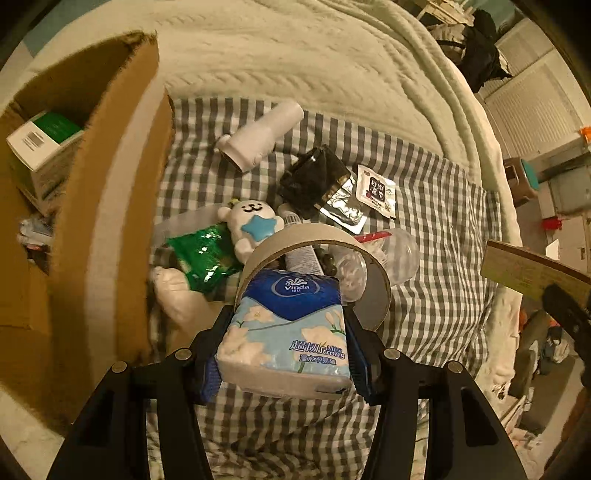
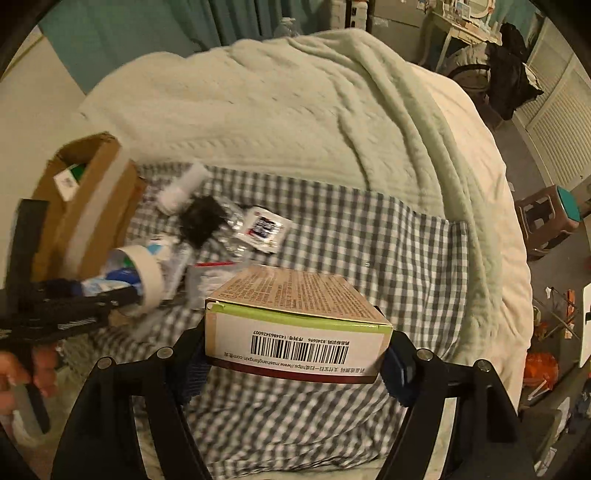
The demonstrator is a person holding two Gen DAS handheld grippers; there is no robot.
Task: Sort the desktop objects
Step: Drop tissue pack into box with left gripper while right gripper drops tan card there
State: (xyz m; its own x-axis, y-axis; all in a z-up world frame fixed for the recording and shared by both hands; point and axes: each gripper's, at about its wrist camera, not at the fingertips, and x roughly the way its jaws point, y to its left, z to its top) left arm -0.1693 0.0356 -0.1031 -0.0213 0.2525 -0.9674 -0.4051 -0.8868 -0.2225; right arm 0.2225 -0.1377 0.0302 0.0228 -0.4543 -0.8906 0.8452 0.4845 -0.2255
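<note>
Checked cloth [image 2: 369, 236] lies bare right of the clutter [image 2: 207, 229].

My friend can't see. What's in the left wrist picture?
The left gripper holds a blue Vinda tissue pack above a checked cloth strewn with a tape roll, bear toy and green packet. A cardboard box stands left.

Bed [image 2: 491, 206]: large, fills most of both views, cream sheet at the edge.
Blanket [image 2: 280, 110]: pale, cable-knit, rumpled across the far half.
Checked cloth [image 2: 369, 236]: grey and white gingham, spread over the near part of the bed.
Wall [image 2: 122, 33]: teal, behind the head of the bed.
Stool [image 2: 546, 218]: brown plastic with a teal top, on the floor beside the bed.
Louvred doors [image 2: 561, 122]: white, along the right side.
Dark clothing [image 2: 509, 74]: heaped near a pale desk at top right.
Light: dim, warm, yellowish.
</note>
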